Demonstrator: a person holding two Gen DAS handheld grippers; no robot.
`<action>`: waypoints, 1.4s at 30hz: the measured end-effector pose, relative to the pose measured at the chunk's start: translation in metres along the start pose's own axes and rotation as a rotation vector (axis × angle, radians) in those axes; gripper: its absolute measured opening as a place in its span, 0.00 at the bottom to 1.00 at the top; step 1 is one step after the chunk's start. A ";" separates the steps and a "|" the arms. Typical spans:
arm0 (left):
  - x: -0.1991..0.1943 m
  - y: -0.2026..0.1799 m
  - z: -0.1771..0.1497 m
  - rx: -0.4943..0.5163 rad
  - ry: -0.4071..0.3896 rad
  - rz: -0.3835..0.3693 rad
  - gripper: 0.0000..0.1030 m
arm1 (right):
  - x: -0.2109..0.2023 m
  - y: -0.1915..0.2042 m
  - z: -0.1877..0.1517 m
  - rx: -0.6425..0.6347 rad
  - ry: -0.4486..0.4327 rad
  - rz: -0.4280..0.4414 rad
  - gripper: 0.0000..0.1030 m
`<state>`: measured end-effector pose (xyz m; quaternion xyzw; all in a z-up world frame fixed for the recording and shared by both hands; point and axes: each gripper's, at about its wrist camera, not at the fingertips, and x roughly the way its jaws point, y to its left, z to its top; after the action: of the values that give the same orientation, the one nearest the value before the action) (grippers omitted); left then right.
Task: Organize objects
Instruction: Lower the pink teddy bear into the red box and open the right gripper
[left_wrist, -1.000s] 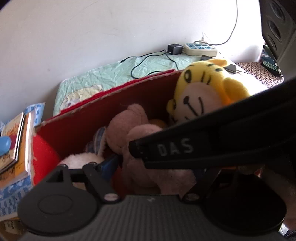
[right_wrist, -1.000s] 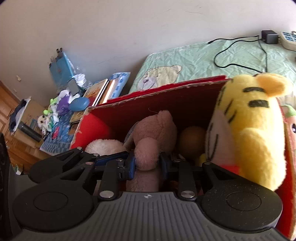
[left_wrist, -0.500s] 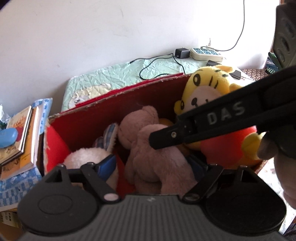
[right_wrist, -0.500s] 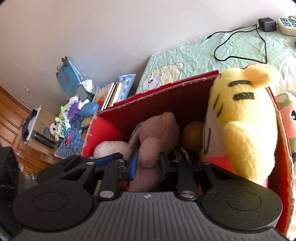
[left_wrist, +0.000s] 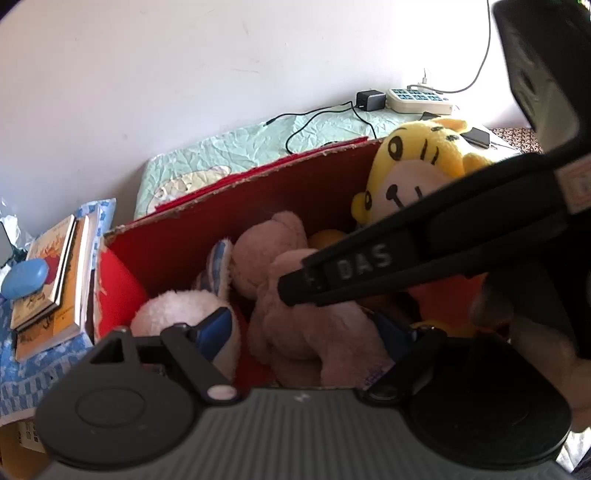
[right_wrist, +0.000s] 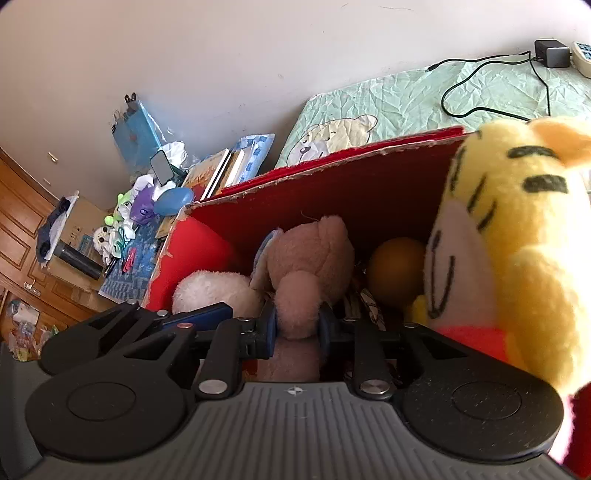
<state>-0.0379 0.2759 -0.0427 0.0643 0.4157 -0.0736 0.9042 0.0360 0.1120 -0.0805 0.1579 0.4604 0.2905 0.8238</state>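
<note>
Left gripper (left_wrist: 303, 332) fingers spread wide around the pink bear (left_wrist: 306, 317) in the red box (left_wrist: 229, 206). Right gripper (right_wrist: 297, 325) pinches only the bear's limb — a thin hold likely to slip, or snag the yellow tiger (right_wrist: 509, 251) — if lifted.

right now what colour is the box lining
Red, inside the box; clearest in the right wrist view.

I am looking through both wrist fisheyes from close above the red-lined cardboard box (left_wrist: 229, 225), each facing forward and down along its tongs toward the white wall. Both views are sharing the pinkish-brown plush bear (left_wrist: 280, 266) (right_wrist: 310, 258), the yellow striped plush tiger (left_wrist: 417, 170) (right_wrist: 517, 236) and the mint-green quilted bed (right_wrist: 424, 99).
</note>
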 end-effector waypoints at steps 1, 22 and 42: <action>0.000 0.000 0.001 -0.003 0.000 -0.003 0.84 | -0.002 0.000 -0.001 0.001 -0.006 0.003 0.26; -0.017 -0.011 0.007 -0.056 0.058 0.106 0.86 | -0.050 0.000 -0.023 0.020 -0.155 -0.072 0.31; -0.053 -0.031 -0.006 -0.101 0.062 0.171 0.87 | -0.090 0.004 -0.053 0.028 -0.250 -0.141 0.31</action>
<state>-0.0826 0.2509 -0.0078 0.0562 0.4397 0.0268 0.8960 -0.0469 0.0589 -0.0464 0.1715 0.3680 0.2033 0.8909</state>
